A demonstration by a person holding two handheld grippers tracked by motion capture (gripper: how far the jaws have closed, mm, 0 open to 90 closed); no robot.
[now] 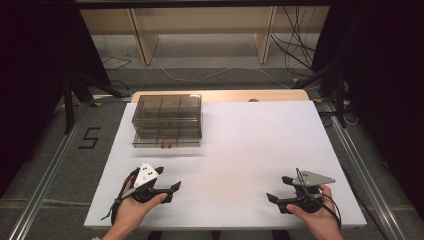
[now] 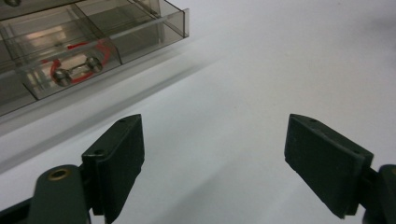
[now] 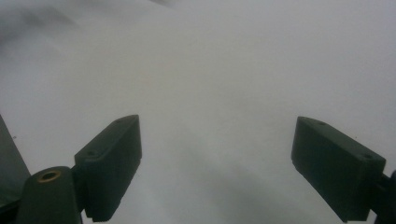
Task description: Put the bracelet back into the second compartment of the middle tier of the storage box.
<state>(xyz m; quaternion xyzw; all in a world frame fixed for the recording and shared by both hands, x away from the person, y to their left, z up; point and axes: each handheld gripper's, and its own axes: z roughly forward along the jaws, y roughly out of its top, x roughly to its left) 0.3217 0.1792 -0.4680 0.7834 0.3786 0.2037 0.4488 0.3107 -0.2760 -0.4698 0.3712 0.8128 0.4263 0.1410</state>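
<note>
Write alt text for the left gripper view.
The left gripper holds its two black jaws wide open above a bare white table. Beyond them at upper left, apart, sits a smoky clear compartment box holding a small red-and-metal item.

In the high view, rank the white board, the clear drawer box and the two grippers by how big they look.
1. White board
2. Drawer box
3. Left gripper and right gripper: they look about alike, so no ranking between them.
</note>
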